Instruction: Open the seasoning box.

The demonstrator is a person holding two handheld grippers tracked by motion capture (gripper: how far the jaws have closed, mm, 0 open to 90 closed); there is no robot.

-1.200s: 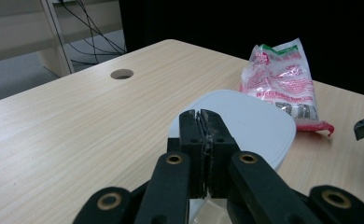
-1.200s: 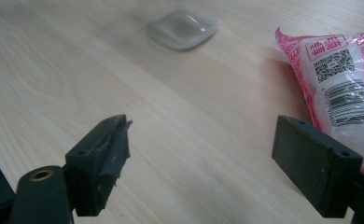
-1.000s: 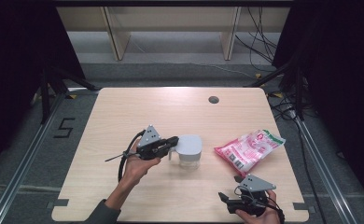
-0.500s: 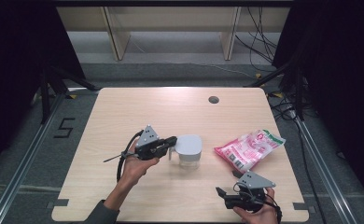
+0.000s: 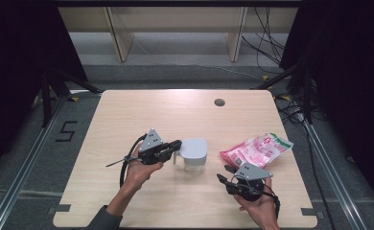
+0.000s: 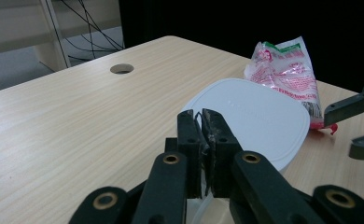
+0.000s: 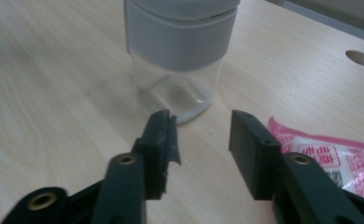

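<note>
At table centre, a clear plastic jug (image 5: 193, 155) with a white lid (image 6: 255, 121) stands light, rigid and likely slippery, its handle at 9 o'clock pinched in the closed left gripper (image 5: 174, 145), while the right gripper (image 5: 225, 174) waits half-open and empty at 5 o'clock, beside a pink snack bag (image 5: 256, 149).

Bare tabletop (image 5: 142, 115) lies behind container (image 5: 193, 154); pink bag (image 5: 256, 149) crowds its right.

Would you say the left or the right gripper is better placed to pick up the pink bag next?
Right, probably: the right gripper is open beside the pink bag, while the left gripper is shut at the container.
</note>
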